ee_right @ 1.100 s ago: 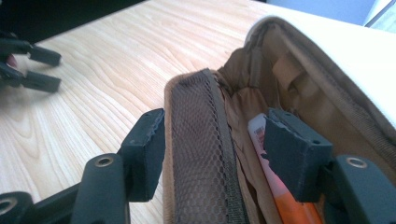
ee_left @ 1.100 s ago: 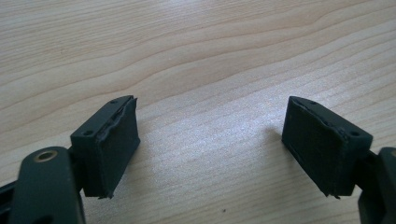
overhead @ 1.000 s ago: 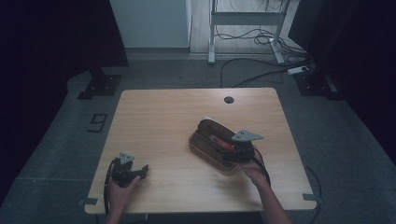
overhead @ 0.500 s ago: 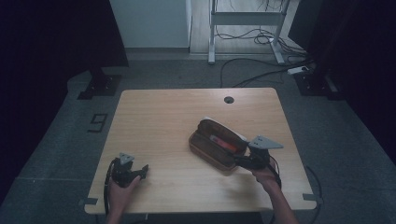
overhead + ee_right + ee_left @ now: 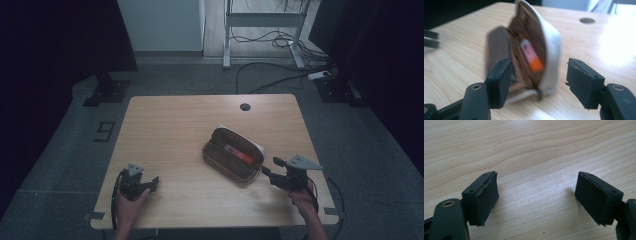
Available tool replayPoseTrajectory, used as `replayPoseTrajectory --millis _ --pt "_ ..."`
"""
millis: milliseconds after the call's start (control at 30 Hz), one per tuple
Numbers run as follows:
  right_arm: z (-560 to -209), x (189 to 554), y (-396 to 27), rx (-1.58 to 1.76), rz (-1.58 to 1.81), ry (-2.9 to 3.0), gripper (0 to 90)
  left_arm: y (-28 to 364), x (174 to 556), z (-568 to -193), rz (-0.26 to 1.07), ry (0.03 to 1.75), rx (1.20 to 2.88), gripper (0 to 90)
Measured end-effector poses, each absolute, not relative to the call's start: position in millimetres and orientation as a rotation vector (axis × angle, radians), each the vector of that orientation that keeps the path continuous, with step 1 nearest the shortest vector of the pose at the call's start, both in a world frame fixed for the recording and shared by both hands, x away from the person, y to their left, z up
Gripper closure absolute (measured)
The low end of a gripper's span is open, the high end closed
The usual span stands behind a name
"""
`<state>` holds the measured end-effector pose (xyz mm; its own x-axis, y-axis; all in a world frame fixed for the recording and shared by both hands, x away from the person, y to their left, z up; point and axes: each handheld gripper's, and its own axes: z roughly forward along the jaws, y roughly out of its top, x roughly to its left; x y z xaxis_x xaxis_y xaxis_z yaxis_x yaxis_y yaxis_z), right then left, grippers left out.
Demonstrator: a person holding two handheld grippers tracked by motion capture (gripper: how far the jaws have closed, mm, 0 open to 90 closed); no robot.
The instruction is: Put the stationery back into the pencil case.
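Note:
A brown pencil case (image 5: 233,155) lies unzipped on the wooden table (image 5: 180,125), with an orange and white item (image 5: 238,154) inside it. In the right gripper view the case (image 5: 531,50) and its orange item (image 5: 532,57) sit just beyond the jaws. My right gripper (image 5: 269,169) rests at the case's near right end, open and empty, also (image 5: 537,81). My left gripper (image 5: 154,183) lies at the table's front left, open over bare wood, far from the case. Its pads (image 5: 485,195) hold nothing.
A round cable hole (image 5: 245,107) sits near the table's far edge. Beyond the table are a desk frame (image 5: 262,30) and cables (image 5: 270,75) on the grey floor. A "9" mark (image 5: 104,131) is on the floor at the left.
My right gripper has drawn back from over the pencil case to the right and toward the front edge. The left gripper has stayed put.

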<state>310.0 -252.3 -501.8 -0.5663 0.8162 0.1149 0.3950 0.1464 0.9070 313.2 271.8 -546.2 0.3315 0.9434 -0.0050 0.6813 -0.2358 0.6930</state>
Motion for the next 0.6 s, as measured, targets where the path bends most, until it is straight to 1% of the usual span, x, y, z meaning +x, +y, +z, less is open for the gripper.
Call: replayPoseTrajectory --millis 267,600 --pt "-532.4 319.9 -270.6 1.28 1.295 2.039 34.4 271.8 313.2 -546.2 0.567 1.422 2.001 18.5" --pt "-540.4 323.4 -266.7 1.29 1.243 2.071 33.2 271.8 313.2 -546.2 0.567 1.422 2.001 18.6"
